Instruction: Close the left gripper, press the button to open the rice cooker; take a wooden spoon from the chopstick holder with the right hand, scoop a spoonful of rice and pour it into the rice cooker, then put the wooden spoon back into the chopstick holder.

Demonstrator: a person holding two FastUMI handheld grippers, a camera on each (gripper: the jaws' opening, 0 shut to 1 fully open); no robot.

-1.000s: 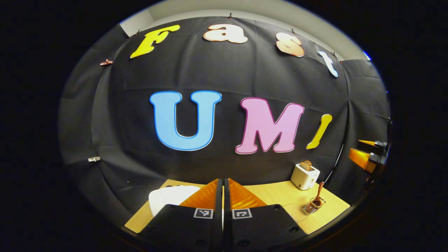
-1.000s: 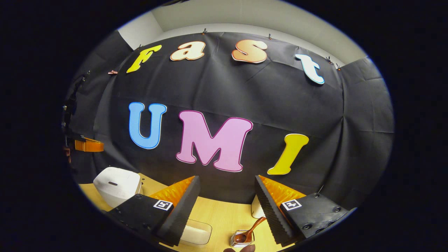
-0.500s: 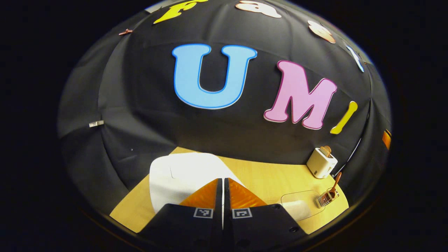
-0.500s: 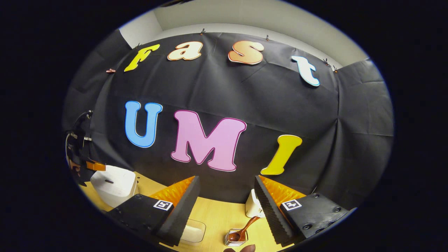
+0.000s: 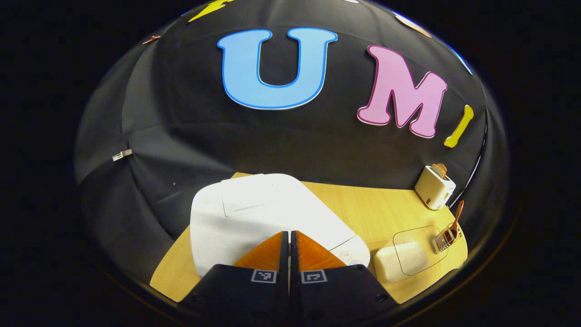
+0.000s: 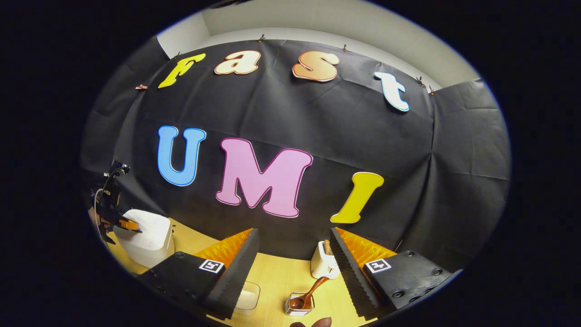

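In the left gripper view the left gripper (image 5: 289,238) has its fingers pressed together with nothing between them, tips poised over the front edge of the white rice cooker (image 5: 254,213), whose lid is down. Whether the tips touch the lid is hard to tell from this angle. The cooker sits on the wooden table (image 5: 367,213). To its right lies a clear plastic container (image 5: 411,256) holding white rice, and just beyond that the wire chopstick holder (image 5: 447,236) with the wooden spoon (image 5: 456,218) standing in it, handle leaning up and right. A white toaster (image 5: 434,186) stands at the back of the table, near the black cloth wall.

In the right gripper view the right gripper (image 6: 295,254) is held wide open and empty — well above the table. Below its fingers sit the chopstick holder (image 6: 298,305) with the spoon (image 6: 306,295) in it, the rice container (image 6: 247,297) to the left and the toaster (image 6: 323,263) behind. Far left, the left gripper (image 6: 129,225) rests over the rice cooker (image 6: 145,243).
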